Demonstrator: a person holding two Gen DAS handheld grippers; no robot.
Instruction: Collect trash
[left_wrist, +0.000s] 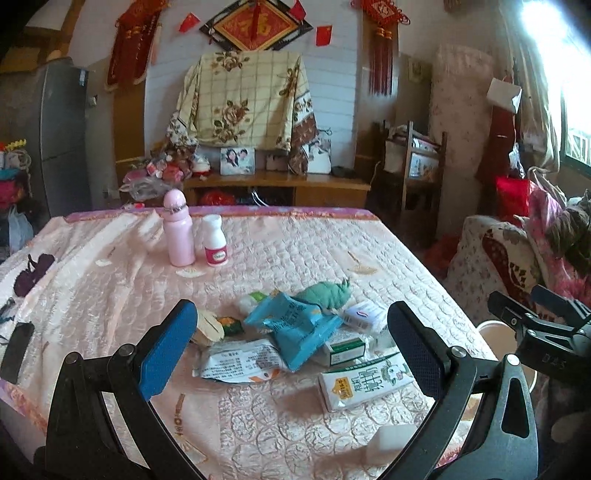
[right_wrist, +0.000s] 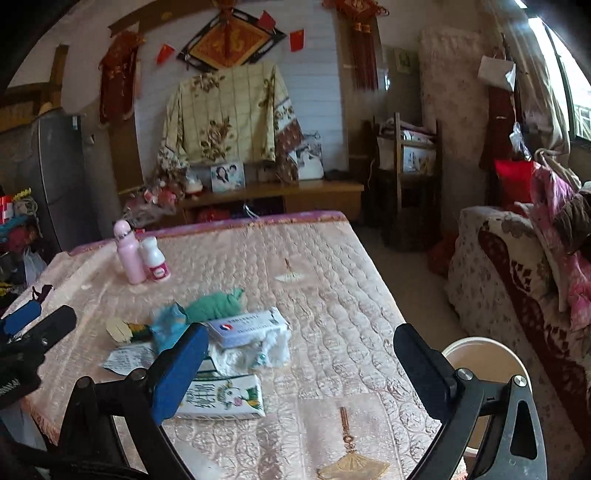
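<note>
Trash pile (left_wrist: 295, 332) lies on the bed (left_wrist: 332, 251) just ahead of the left hand-held gripper (left_wrist: 291, 354), fingers spread, empty; right hand-held gripper (right_wrist: 301, 369) likewise released, bucket (right_wrist: 484, 354) beside its right finger.

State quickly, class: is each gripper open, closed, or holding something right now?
Left gripper: open, holding nothing, above the trash pile.
Right gripper: open, holding nothing, above the bed.

Bare quilt (right_wrist: 332, 295) right of the trash pile (left_wrist: 295, 332) — bottles (left_wrist: 181, 236) stand far behind.
</note>
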